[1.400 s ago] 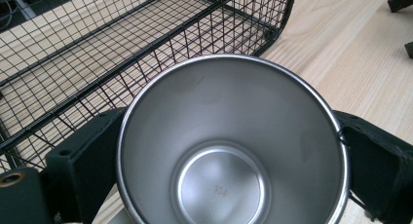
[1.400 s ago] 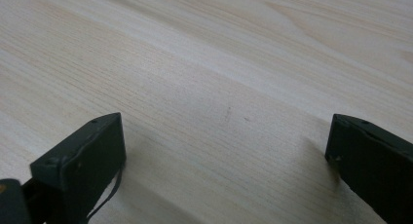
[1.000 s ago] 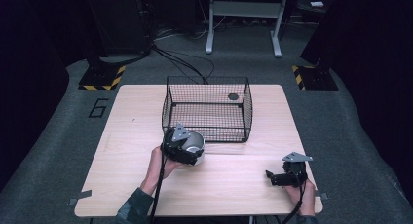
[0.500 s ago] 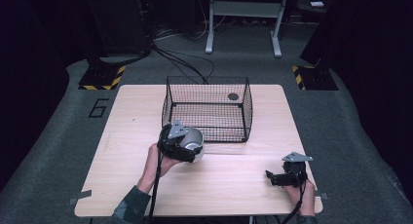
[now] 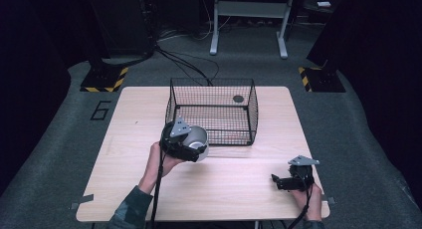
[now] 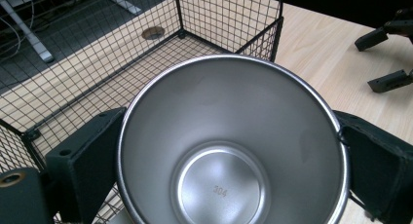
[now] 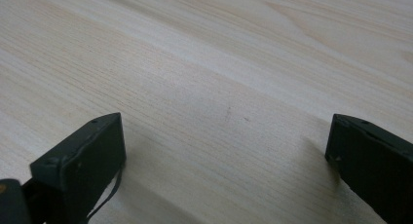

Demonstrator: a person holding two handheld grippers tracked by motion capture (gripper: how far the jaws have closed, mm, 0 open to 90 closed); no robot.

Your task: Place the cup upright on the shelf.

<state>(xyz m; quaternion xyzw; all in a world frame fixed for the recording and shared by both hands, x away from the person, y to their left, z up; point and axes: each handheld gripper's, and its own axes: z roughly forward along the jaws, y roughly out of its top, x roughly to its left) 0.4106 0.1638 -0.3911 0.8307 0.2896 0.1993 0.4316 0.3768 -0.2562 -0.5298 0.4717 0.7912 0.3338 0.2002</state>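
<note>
From above, the left gripper (image 5: 191, 145) pinches a steel cup (image 5: 198, 138) just short of the basket (image 5: 211, 112), not yet inside; its own view shows the cup (image 6: 229, 146) clamped between both jaws, while the right gripper (image 7: 224, 156) rests spread and empty.

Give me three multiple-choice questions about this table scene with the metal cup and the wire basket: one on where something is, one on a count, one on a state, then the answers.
1. Where is the metal cup?
A. Inside the wire basket
B. Held between the jaws of the left gripper, at the near left side of the wire basket
C. Lying on the floor

2. How many cups are in sight?
A. One
B. Two
C. Three

3. How is the right gripper?
A. Shut on a cup
B. Shut on the basket wire
C. Open, with nothing between its jaws

Answers:
1 B, the left gripper view shows both jaws against the cup's sides.
2 A, a single cup.
3 C, bare table lies between the spread jaws.
</note>
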